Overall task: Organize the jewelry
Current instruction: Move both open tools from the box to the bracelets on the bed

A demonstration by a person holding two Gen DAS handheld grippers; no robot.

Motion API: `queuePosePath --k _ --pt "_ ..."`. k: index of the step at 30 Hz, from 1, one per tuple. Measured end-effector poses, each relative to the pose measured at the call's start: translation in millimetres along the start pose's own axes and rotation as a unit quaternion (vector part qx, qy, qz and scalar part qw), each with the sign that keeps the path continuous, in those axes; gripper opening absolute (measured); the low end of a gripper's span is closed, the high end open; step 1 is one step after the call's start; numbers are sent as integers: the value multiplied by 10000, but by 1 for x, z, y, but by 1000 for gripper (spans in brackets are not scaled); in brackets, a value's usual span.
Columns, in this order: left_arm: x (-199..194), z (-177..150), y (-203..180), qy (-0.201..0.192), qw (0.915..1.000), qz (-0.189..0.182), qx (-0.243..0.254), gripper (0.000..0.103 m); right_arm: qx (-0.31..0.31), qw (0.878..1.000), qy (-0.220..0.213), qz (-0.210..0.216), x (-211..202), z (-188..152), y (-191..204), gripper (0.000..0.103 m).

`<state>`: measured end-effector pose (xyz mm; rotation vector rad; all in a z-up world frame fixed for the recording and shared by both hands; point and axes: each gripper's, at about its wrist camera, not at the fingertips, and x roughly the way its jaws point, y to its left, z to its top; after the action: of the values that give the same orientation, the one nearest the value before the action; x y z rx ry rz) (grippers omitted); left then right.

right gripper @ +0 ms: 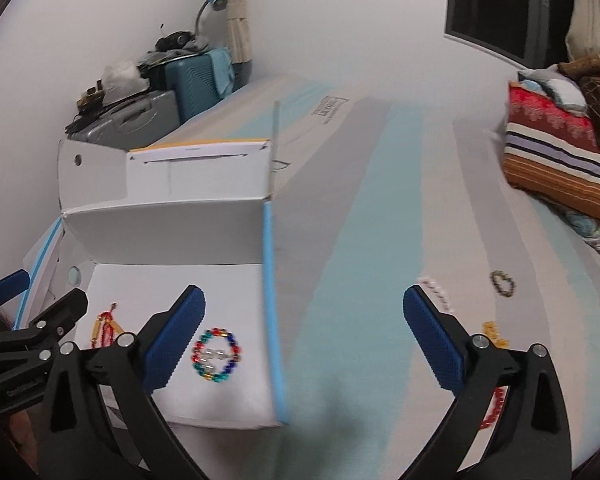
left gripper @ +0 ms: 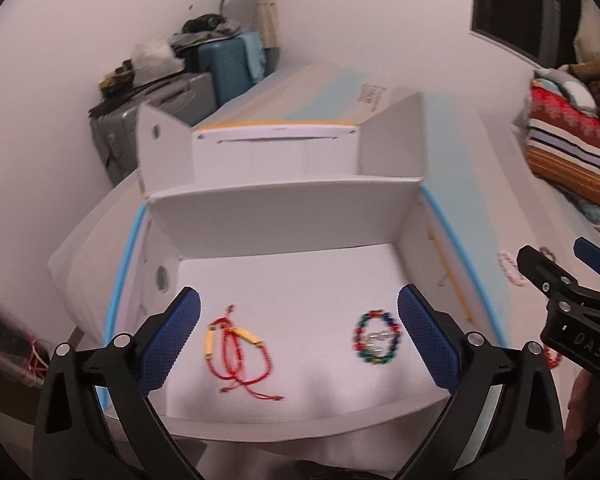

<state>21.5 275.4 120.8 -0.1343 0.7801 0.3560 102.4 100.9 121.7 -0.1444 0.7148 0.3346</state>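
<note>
An open white cardboard box (left gripper: 284, 204) holds a red cord bracelet with yellow tubes (left gripper: 236, 350) on its left and a multicoloured bead bracelet (left gripper: 377, 338) on its right; the bead bracelet also shows in the right wrist view (right gripper: 216, 355). My left gripper (left gripper: 299, 312) is open and empty above the box. My right gripper (right gripper: 303, 308) is open and empty, just right of the box's blue-edged wall (right gripper: 271, 300). On the surface to the right lie a pale pink bracelet (right gripper: 436, 294), a dark bead bracelet (right gripper: 503, 283), a yellow piece (right gripper: 494, 334) and a red bead bracelet (right gripper: 494, 408).
The box sits on a long white and pale-blue striped surface (right gripper: 364, 208). Suitcases with clutter (right gripper: 172, 88) stand at the far left by the wall. Folded striped blankets (right gripper: 560, 152) lie at the far right. The box's raised flaps (left gripper: 396, 140) stand behind it.
</note>
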Motion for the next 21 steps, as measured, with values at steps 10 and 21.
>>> queuePosePath --k 10,21 --pt "-12 2 -68 -77 9988 -331 352 97 364 9987 8 -358 -18 -17 -80 95" --pt "-8 -13 -156 40 9940 -724 820 97 802 9953 202 -507 -21 -37 -172 95"
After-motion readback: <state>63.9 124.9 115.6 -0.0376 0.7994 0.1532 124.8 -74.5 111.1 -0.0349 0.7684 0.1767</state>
